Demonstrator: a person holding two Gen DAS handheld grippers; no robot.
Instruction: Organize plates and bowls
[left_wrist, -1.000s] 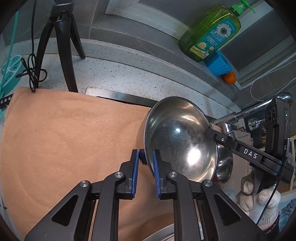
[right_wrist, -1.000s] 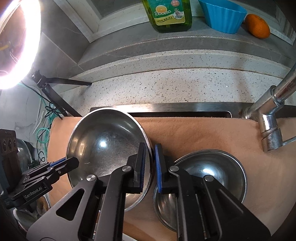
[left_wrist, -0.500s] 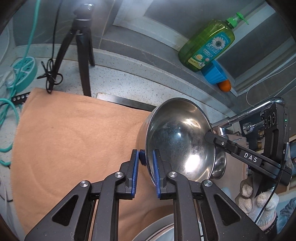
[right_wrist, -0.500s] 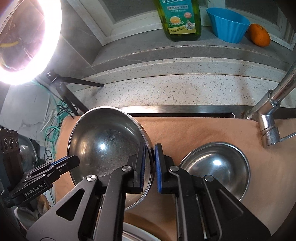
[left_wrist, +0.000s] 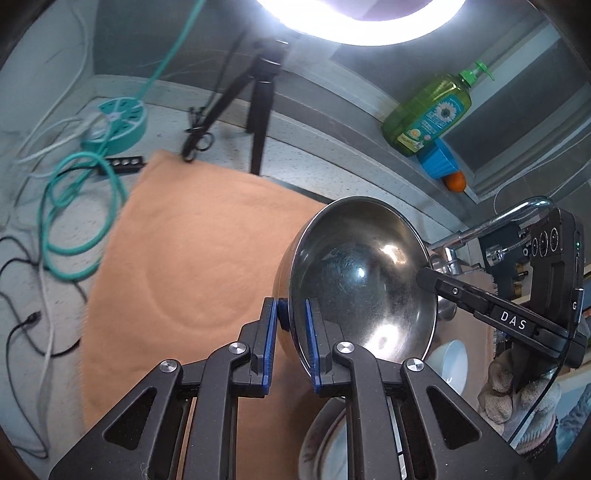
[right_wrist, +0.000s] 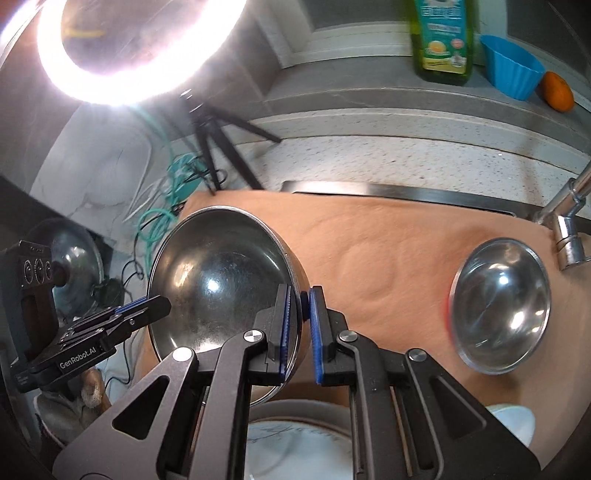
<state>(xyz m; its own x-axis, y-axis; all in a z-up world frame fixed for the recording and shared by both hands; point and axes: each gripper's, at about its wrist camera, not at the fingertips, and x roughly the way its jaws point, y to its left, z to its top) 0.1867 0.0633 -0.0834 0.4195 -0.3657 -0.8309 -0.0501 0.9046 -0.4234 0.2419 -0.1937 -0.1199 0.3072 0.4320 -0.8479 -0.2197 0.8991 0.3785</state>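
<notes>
Both grippers hold one large steel bowl (left_wrist: 362, 280) tilted in the air above the orange mat (left_wrist: 192, 266). My left gripper (left_wrist: 291, 332) is shut on its near rim. My right gripper (right_wrist: 300, 325) is shut on the opposite rim of the bowl (right_wrist: 218, 284); it shows in the left wrist view (left_wrist: 491, 317). A smaller steel bowl (right_wrist: 498, 302) rests on the mat by the tap. A pale plate (right_wrist: 295, 443) and a white bowl (left_wrist: 452, 363) lie below the grippers.
A tap (right_wrist: 565, 229) stands at the mat's right end. A green soap bottle (left_wrist: 428, 110), blue cup (right_wrist: 513, 66) and orange (right_wrist: 559, 96) sit on the ledge. A tripod (left_wrist: 258, 110), ring light (right_wrist: 122, 48) and teal cable (left_wrist: 81, 206) stand at the left.
Both grippers have lifted the large bowl up and leftward, away from the smaller bowl, which stays on the mat. More of the counter, the cables and the ring light has come into view.
</notes>
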